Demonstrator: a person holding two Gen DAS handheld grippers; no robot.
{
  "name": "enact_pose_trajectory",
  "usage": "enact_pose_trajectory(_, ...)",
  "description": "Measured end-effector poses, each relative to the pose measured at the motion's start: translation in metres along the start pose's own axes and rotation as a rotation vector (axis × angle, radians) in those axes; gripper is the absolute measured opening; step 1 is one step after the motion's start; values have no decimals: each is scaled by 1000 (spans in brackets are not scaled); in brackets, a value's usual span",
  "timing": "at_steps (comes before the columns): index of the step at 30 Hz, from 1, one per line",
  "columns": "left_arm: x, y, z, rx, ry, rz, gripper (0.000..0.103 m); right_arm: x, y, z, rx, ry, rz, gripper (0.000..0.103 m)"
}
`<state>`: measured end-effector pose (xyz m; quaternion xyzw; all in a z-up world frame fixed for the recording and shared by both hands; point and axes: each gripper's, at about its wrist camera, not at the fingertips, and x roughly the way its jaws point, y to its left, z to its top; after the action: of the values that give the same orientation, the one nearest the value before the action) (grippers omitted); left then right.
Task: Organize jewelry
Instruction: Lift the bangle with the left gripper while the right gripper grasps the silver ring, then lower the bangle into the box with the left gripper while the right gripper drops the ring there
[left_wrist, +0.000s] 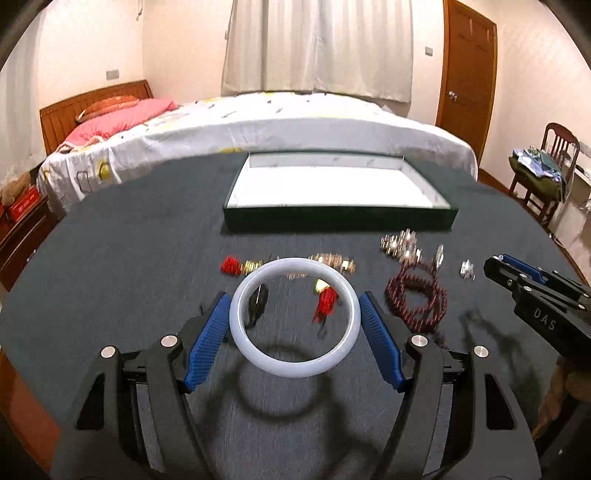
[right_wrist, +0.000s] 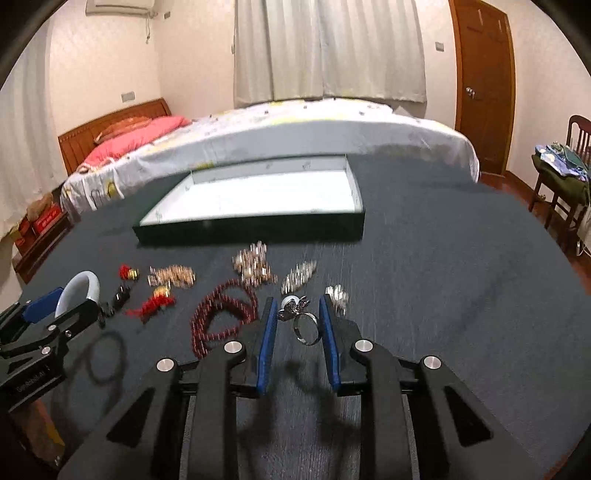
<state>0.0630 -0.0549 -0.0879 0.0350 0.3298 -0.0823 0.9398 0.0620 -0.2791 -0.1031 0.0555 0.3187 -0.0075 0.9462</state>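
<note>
Two pieces are off the table at once, so you have two ways to lose one. Your left gripper (left_wrist: 294, 317) stands wide, clamped across the white bangle (left_wrist: 294, 316); that smooth ring could slide out if you tilt it. Your right gripper (right_wrist: 298, 321) is nearly closed on a silver ring (right_wrist: 304, 325), caught only by its edges, so a jolt could twist it free. Both hang above the dark cloth (left_wrist: 110, 258), short of the white-lined tray (left_wrist: 334, 184); clear its near wall and the loose beads (left_wrist: 415, 299)
</note>
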Motion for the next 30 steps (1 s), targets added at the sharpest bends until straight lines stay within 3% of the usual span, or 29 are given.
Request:
enact_pose_trajectory(9, 23, -18, 62, 38, -101, -22, 69, 19, -2, 53, 4, -82, 6, 24)
enact_pose_trajectory(17, 90, -37, 111, 65, -106, -31, 69, 72, -2, 94, 4, -81, 8, 24)
enact_pose_trajectory(22, 143, -35, 127, 49, -39, -34, 69, 116, -8, 106, 22, -27, 1, 24)
enact_pose_trajectory(30, 205, -29, 121, 28, 106, -42, 69, 162, -14, 100, 21, 87, -12, 24)
